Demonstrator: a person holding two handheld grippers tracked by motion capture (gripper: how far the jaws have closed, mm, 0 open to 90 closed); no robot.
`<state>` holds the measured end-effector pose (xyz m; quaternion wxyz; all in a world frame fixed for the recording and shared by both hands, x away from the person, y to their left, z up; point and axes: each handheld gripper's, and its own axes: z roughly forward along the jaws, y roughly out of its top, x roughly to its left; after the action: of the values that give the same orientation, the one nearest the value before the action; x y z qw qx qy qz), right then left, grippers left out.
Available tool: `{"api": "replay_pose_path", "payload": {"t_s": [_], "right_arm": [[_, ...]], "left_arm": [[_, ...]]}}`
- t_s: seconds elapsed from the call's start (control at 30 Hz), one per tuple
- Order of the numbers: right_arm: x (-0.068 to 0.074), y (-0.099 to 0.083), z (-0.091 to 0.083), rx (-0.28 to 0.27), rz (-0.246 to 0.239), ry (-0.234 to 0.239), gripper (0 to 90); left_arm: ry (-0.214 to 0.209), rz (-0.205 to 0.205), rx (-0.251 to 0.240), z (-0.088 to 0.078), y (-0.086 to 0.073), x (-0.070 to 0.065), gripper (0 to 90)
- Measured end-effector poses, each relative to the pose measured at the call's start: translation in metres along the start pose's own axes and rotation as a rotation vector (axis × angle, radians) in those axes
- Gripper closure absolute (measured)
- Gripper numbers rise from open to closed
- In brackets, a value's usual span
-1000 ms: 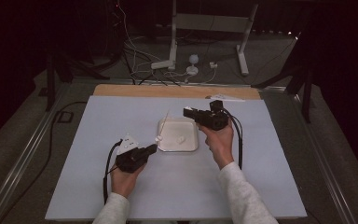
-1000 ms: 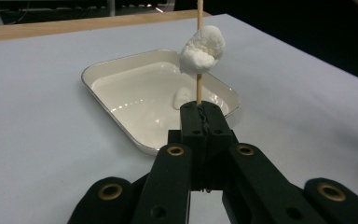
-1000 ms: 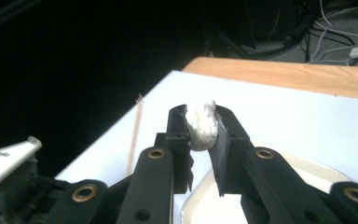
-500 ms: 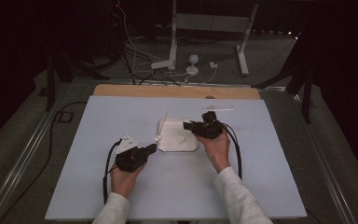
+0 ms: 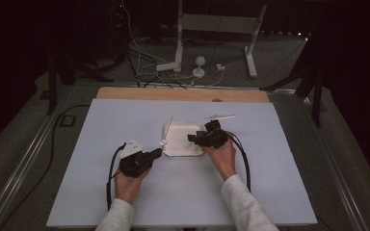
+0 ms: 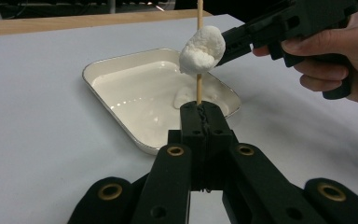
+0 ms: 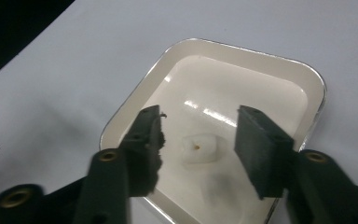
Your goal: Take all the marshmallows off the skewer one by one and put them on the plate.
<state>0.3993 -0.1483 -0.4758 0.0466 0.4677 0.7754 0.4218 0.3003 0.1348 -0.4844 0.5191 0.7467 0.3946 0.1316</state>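
My left gripper (image 6: 200, 109) is shut on a thin wooden skewer (image 6: 198, 88) that stands up from its jaws, and a white marshmallow (image 6: 202, 50) is threaded on it. In the high view the left gripper (image 5: 159, 152) sits at the near left corner of a white tray (image 5: 173, 150). My right gripper (image 7: 198, 116) hovers over the tray (image 7: 279, 70); its jaws have just been opening and stand apart. A second marshmallow (image 7: 199, 148) lies on the tray floor beneath the gap, untouched by the pads. In the left gripper view the right gripper (image 6: 228, 43) shows just behind the skewered marshmallow.
The tray rests mid-table on a pale board (image 5: 115, 125) with a wooden strip (image 5: 183, 94) along its far edge. A spare skewer (image 5: 220, 116) lies beyond the tray at the right. Cables and a stand's legs (image 5: 178, 65) are on the floor behind.
My right hand has come down toward the tray and its jaws have spread apart. The left hand with the skewer has stayed put.
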Motion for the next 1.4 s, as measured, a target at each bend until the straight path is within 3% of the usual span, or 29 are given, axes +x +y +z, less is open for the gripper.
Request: {"api": "replay_pose_path", "payload": {"t_s": [0.1,0.27,0.7,0.93,1.1,1.4], "right_arm": [[0.002,0.000,-0.001,-0.002,-0.008,-0.008,36.7],[0.008,0.000,-0.005,-0.014,-0.016,0.033,29.1],[0.027,-0.001,-0.010,-0.030,-0.031,0.139,26.4],[0.046,-0.004,-0.011,-0.045,-0.063,0.237,36.2],[0.058,-0.006,-0.008,-0.050,-0.066,0.320,49.1],[0.070,-0.008,-0.001,-0.057,-0.066,0.347,58.8]], "left_arm": [[0.000,-0.001,0.001,0.000,0.000,0.000,90.0],[-0.001,-0.003,0.005,0.001,0.000,0.000,90.0],[0.001,-0.009,-0.001,0.001,0.000,0.000,90.0],[0.007,-0.013,-0.006,0.001,0.000,0.000,90.0],[0.008,-0.014,-0.009,0.000,0.000,-0.001,90.0],[0.007,-0.008,-0.005,0.002,0.000,-0.002,90.0]]}}
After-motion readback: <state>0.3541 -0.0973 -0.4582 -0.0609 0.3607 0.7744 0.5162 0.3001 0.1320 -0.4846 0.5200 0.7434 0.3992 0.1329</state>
